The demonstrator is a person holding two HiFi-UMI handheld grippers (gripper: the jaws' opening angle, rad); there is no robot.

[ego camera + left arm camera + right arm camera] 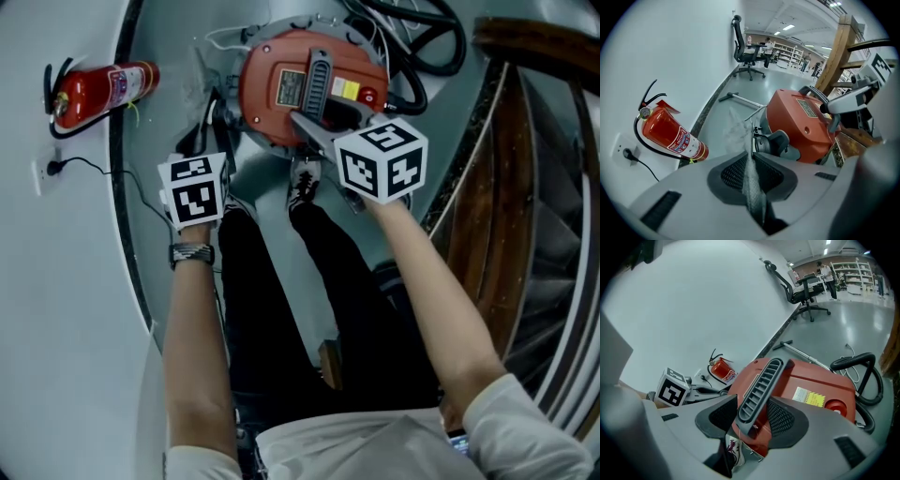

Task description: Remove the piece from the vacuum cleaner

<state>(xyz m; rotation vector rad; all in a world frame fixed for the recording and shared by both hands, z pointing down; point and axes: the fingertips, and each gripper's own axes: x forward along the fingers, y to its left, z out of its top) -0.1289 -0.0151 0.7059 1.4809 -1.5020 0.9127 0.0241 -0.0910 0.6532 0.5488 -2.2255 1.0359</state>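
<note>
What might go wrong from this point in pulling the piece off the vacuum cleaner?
1. The left gripper pinches only a thin translucent sheet beside the vacuum cleaner; a hard pull may tear it or let it slip free.
2. The right gripper steadies the body only by the handle, so it may tip or drag on the black hose.

L gripper [751,164]: just left of vacuum cleaner [267,117], pts steeply down, jaws pinched on thin grey sheet [749,185] | R gripper [752,416]: over vacuum cleaner's near edge, tilted down, jaws wide, pads on slatted grey piece [761,383] | L forearm [199,347] & R forearm [441,309]: bare, stretched fwd | L wrist w/ band [192,253]
</note>
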